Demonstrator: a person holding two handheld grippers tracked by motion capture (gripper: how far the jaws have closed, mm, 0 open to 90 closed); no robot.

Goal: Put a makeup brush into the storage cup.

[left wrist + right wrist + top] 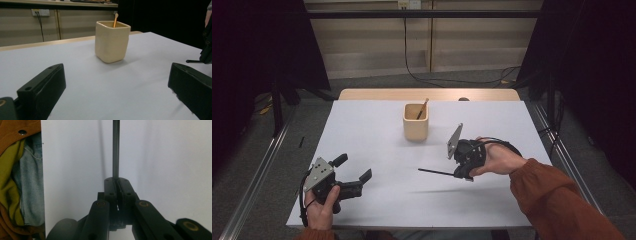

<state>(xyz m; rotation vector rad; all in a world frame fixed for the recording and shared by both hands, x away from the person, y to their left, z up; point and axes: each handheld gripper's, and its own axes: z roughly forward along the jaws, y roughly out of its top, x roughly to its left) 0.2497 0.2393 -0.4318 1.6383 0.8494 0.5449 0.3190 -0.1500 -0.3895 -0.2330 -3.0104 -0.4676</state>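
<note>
A cream square cup [415,121] stands at the table's middle back with a wooden stick [422,108] leaning in it. Held above the table's right half, my right gripper [460,173] is shut on a thin black rod [437,172] that points left. In the right gripper view the closed jaws [116,180] pinch the rod [115,150], which runs straight ahead. My left gripper [353,168] rests open at the front left with nothing between its jaws. The left gripper view looks past that gripper [117,75] at the cup [112,41] and stick [115,18].
The white table [377,200] has a wooden strip along its far edge [427,94]. Metal rails and dark curtains flank it. In the right gripper view the person's jeans [27,177] lie beyond the table's near edge.
</note>
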